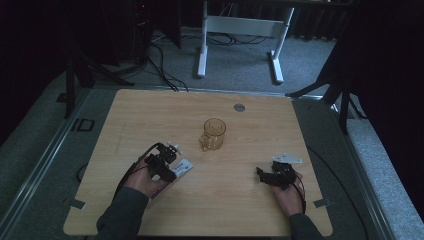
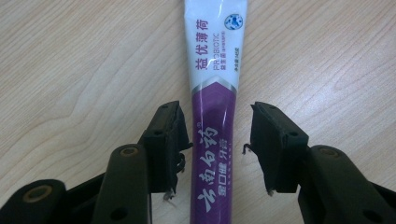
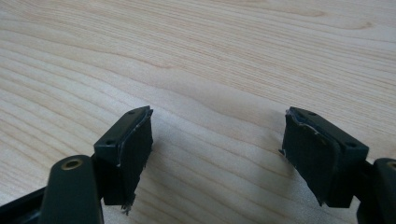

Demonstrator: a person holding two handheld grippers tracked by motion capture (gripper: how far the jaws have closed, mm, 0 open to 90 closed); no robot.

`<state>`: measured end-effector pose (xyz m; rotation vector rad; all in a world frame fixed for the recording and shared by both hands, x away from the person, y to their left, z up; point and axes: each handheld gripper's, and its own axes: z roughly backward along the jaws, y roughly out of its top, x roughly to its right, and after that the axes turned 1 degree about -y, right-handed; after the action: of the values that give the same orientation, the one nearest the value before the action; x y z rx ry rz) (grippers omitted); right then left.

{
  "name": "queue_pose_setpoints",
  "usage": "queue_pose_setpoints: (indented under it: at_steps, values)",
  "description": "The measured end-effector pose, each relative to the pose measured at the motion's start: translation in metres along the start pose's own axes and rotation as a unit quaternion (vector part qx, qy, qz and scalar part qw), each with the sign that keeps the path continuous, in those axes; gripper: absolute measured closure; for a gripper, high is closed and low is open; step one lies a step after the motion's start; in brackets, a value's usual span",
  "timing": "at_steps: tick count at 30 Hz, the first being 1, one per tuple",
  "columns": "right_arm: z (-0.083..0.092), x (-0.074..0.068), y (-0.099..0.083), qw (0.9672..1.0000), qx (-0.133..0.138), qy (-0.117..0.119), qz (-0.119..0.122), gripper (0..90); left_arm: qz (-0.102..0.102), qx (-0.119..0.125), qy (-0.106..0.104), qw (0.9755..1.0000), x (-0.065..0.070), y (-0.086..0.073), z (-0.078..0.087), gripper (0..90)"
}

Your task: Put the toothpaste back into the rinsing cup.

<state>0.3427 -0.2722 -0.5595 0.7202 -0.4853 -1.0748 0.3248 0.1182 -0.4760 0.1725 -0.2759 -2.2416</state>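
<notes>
Toothpaste tube [image 2: 215,116] mid-table [image 2: 84,70], between spread left fingers [image 2: 166,135].

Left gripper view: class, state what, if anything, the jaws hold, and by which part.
Nothing is held yet. The left gripper has its open jaws on either side of the purple end of the toothpaste tube, which lies on the table; a gap shows at the right pad.

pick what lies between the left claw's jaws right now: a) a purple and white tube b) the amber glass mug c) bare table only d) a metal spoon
a: in the left gripper view the purple and white tube lies flat on the wooden table, running between the open jaws of the left claw, with a visible gap at the right pad.
</notes>
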Motion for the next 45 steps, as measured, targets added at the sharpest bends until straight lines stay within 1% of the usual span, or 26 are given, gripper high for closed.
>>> queue_pose_setpoints:
  at_steps: [5,14,18,24,28,29,31,34,36,38,42,45]
  values:
    - [0.000,0.000,0.000,1.0000,0.000,0.000,0.000,24.3,0.003,-0.008,0.000,1.0000,0.000,0.002,-0.002,53.6]
    - [0.000,0.000,0.000,1.0000,0.000,0.000,0.000,24.3,-0.002,-0.025,0.000,0.9997,0.000,0.004,-0.007,53.7]
    - [0.000,0.000,0.000,1.0000,0.000,0.000,0.000,24.2,-0.004,-0.032,-0.003,0.9995,0.001,0.004,-0.009,55.8]
    - [0.000,0.000,0.000,1.0000,0.000,0.000,0.000,24.3,-0.009,-0.044,-0.006,0.9990,0.002,0.004,-0.013,57.9]
    - [0.000,0.000,0.000,1.0000,0.000,0.000,0.000,24.3,-0.007,-0.058,-0.012,0.9982,0.002,0.004,-0.017,59.6]
    - [0.000,0.000,0.000,1.0000,0.000,0.000,0.000,24.3,-0.010,-0.062,-0.012,0.9980,0.002,0.005,-0.018,60.1]
    - [0.000,0.000,0.000,1.0000,0.000,0.000,0.000,24.3,-0.013,-0.068,-0.007,0.9976,0.003,0.005,-0.020,60.8]
    - [0.000,0.000,0.000,1.0000,0.000,0.000,0.000,24.3,-0.007,-0.070,-0.008,0.9975,0.002,0.006,-0.022,62.3]
    - [0.000,0.000,0.000,1.0000,0.000,0.000,0.000,24.3,-0.009,-0.074,-0.007,0.9972,0.000,0.006,-0.023,62.8]
    - [0.000,0.000,0.000,1.0000,0.000,0.000,0.000,24.3,-0.005,-0.080,-0.008,0.9968,-0.001,0.006,-0.026,63.0]
    - [0.000,0.000,0.000,1.0000,0.000,0.000,0.000,24.3,0.001,-0.082,-0.015,0.9965,-0.003,0.006,-0.031,62.3]
    - [0.000,0.000,0.000,1.0000,0.000,0.000,0.000,24.2,0.001,-0.087,-0.018,0.9960,-0.004,0.008,-0.034,61.9]
